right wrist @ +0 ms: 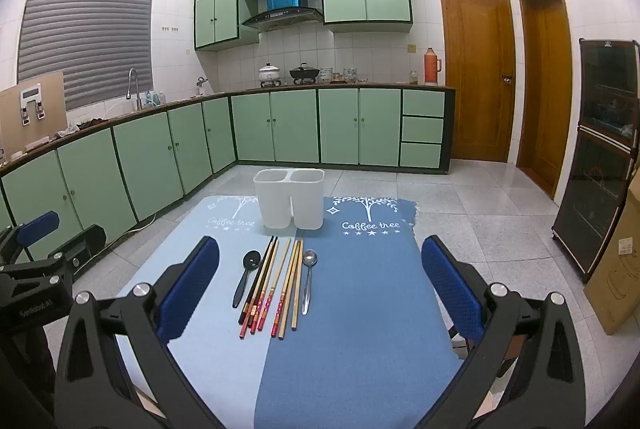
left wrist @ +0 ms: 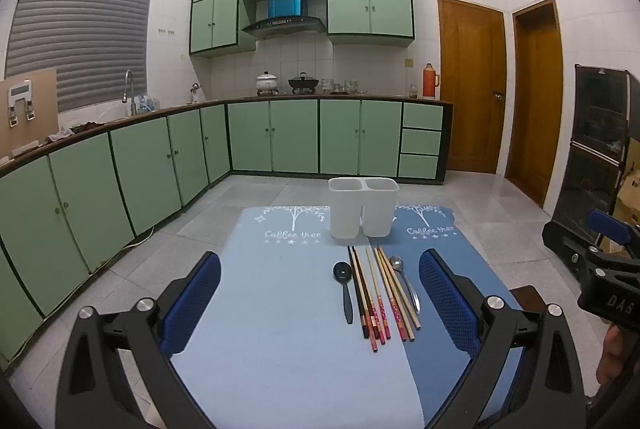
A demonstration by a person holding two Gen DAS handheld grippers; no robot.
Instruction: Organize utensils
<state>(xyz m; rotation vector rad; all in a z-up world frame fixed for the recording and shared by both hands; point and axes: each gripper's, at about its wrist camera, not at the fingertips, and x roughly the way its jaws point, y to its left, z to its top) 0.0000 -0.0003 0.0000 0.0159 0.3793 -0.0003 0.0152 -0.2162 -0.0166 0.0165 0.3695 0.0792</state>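
- Left wrist view: our left gripper (left wrist: 320, 305) stands wide, nothing between its blue pads.
- Our right gripper (right wrist: 320, 293) is equally wide and empty.
- We see chopsticks (right wrist: 276, 285), a black spoon (right wrist: 245, 279) and a metal spoon (right wrist: 308, 279) side by side on the blue mats (right wrist: 360, 309), just before the white two-compartment holder (right wrist: 290, 199), seemingly empty.

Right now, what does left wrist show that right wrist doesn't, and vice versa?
Only left wrist: the right hand-held gripper at the right edge, with part of a hand below it.
Only right wrist: the left hand-held gripper at the left edge, and a cardboard box at far right.
Both: the white two-compartment holder, chopsticks, black spoon, metal spoon and blue mats; each view's own jaws open and empty.
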